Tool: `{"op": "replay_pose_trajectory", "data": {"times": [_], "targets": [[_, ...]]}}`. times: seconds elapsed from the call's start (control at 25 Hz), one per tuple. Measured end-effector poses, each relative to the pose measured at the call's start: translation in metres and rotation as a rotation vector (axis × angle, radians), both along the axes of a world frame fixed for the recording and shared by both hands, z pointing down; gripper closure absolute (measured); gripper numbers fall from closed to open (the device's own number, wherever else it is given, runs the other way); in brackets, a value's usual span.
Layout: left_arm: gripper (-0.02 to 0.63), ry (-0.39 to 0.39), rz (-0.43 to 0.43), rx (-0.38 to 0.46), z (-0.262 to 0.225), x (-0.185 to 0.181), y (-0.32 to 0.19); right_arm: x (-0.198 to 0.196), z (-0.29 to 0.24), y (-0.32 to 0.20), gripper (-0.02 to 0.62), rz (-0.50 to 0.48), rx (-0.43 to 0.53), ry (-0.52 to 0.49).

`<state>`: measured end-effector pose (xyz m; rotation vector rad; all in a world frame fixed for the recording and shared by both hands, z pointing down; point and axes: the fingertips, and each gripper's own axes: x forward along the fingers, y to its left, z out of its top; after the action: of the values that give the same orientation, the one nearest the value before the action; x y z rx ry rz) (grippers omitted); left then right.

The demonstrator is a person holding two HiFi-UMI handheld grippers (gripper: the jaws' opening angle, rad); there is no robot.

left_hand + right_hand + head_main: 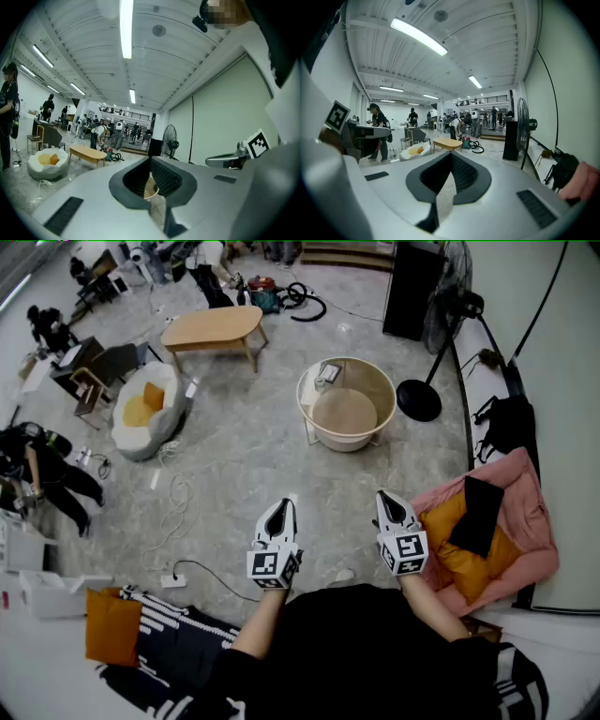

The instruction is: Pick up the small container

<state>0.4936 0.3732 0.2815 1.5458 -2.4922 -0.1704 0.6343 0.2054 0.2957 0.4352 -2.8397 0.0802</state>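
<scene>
Head view takes in a wide stretch of pale floor (234,456), with a pink cushioned seat (525,521) at the person's right and an oval wooden table (212,328) farther off. Ahead stands a round beige tub (345,413) on thin legs. The likely target, a small container (328,374), leans against the tub's inner wall on the far-left side, though it is too small to make out in detail.

Both tools are held low and close to the body, well apart from the tub. The left gripper (280,506) has its fingers pressed together on nothing, and its own view shows only the tub (151,191) beyond the closed tips. The right gripper (387,499) is pinched to a point in the same way, with bare floor past its tips and nothing between them.

The step in hand looks like the approach. To do it well, step closer first, and spread one tool's fingers before it crosses the rim. Come in from above, since the tub wall blocks a sideways reach. Line the fingers across the container's narrower side and close only once it sits between the pads. Pressed against the wall as it is, it may slide, so the idle tool could brace the tub.
</scene>
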Motion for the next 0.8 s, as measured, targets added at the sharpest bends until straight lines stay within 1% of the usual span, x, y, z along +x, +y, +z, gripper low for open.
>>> {"op": "replay_pose_trajectory", "data": {"times": [0.24,0.44,0.56,0.68,0.8], "targets": [[0.574,-0.008,-0.003,-0.011,0.008,0.015,-0.004,0.005,0.006,0.0,0.574,-0.007,0.019,-0.007],[0.574,-0.012,-0.049,-0.032,0.014,0.018,0.004,-0.001,0.013,0.01,0.574,-0.07,0.004,-0.018],[0.574,0.01,-0.061,-0.055,0.028,0.019,0.009,-0.007,0.025,0.016,0.574,-0.098,-0.01,-0.005],[0.574,0.021,-0.07,-0.068,0.039,0.011,0.013,-0.019,0.038,0.019,0.574,-0.108,-0.031,0.012],[0.574,0.033,-0.063,-0.063,0.048,-0.011,0.011,-0.045,0.045,0.02,0.574,-0.123,-0.027,0.019]]}}
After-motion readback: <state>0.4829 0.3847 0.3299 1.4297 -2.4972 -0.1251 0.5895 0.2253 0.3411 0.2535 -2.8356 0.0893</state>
